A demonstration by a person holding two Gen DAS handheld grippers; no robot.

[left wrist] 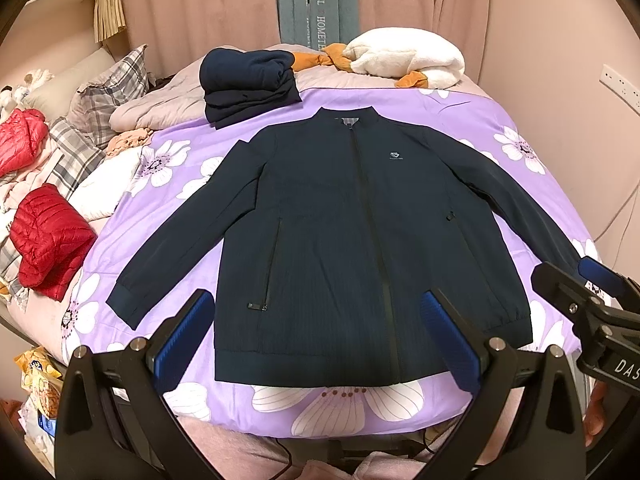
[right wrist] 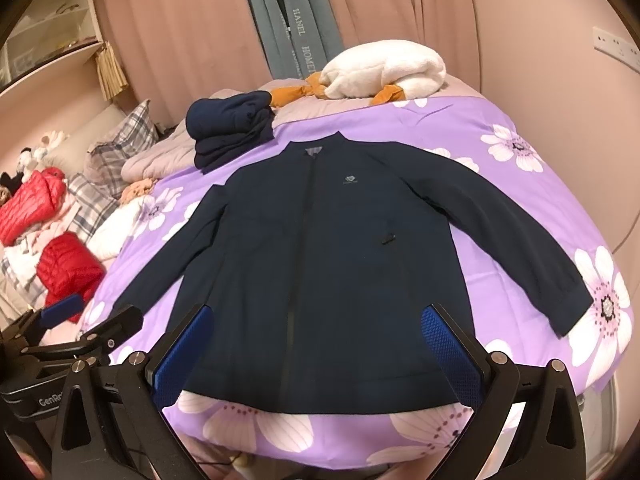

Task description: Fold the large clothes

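Jacket (left wrist: 344, 216) flat, zipped, sleeves out on purple floral sheet (left wrist: 460, 120) | my L gripper (left wrist: 316, 340) + R gripper (right wrist: 316, 350) both wide open, holding nothing, near hem | folded navy pile (left wrist: 248, 84) far left

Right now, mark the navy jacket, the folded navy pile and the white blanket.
navy jacket (left wrist: 320, 220), left wrist view, chest panel.
folded navy pile (left wrist: 248, 84), left wrist view, top layer.
white blanket (right wrist: 384, 68), right wrist view, middle.

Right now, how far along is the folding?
Done: a navy pile sits folded behind the collar. In hand: nothing; the jacket lies flat, zipped, both sleeves spread on the purple sheet. The left gripper and right gripper hover open near the hem, gripping no cloth. Left: every fold of this jacket; red jackets wait unfolded.
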